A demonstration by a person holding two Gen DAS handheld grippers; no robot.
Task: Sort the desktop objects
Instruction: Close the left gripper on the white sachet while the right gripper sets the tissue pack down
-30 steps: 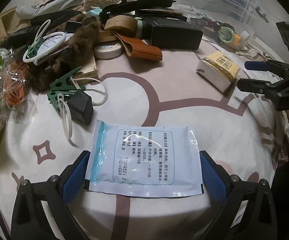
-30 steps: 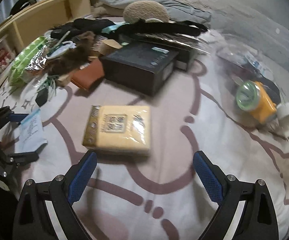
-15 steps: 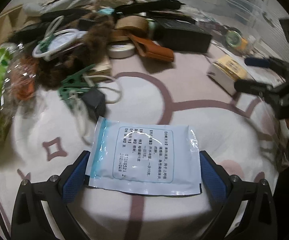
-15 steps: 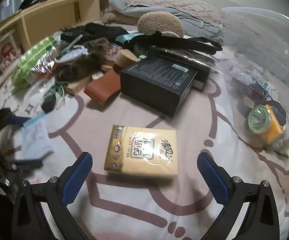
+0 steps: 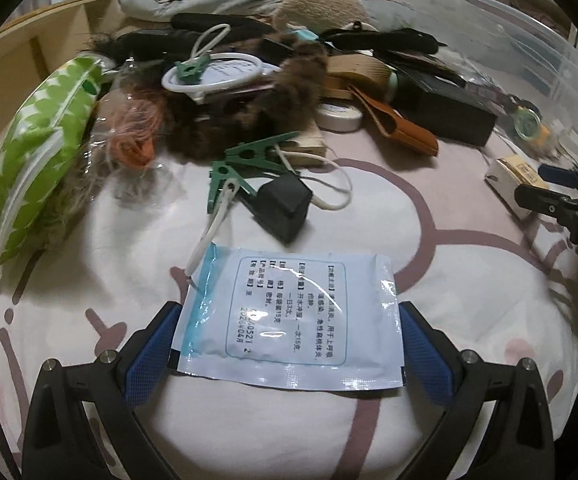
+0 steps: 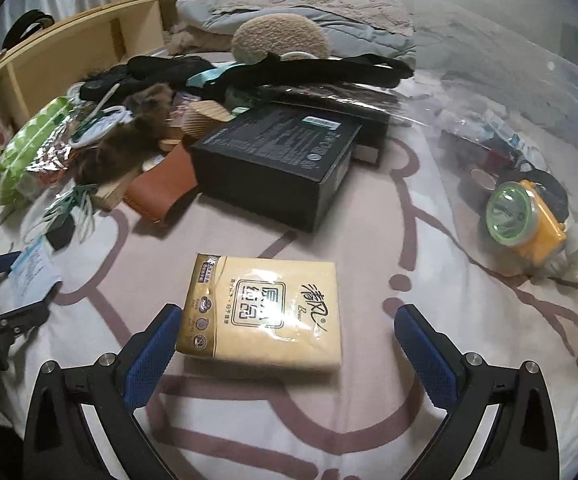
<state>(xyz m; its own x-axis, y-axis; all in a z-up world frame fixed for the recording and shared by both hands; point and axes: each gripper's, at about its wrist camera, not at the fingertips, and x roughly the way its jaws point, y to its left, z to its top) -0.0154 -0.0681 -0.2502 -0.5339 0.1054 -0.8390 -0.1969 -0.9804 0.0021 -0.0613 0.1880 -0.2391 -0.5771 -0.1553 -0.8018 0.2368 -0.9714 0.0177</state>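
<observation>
Between the pads of the left gripper [image 5: 287, 344], a blue-white sachet [image 5: 289, 316] is being clasped; the right gripper [image 6: 287, 350] is gaping, straddling a yellow tissue pack [image 6: 263, 312], its right pad clear of it.

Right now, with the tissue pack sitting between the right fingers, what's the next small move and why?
Probably close the right hand-held gripper on the yellow tissue pack. Its jaws are open, the left pad is close beside the pack's edge and the right pad stands apart. The left hand-held gripper already brackets the white sachet.
</observation>
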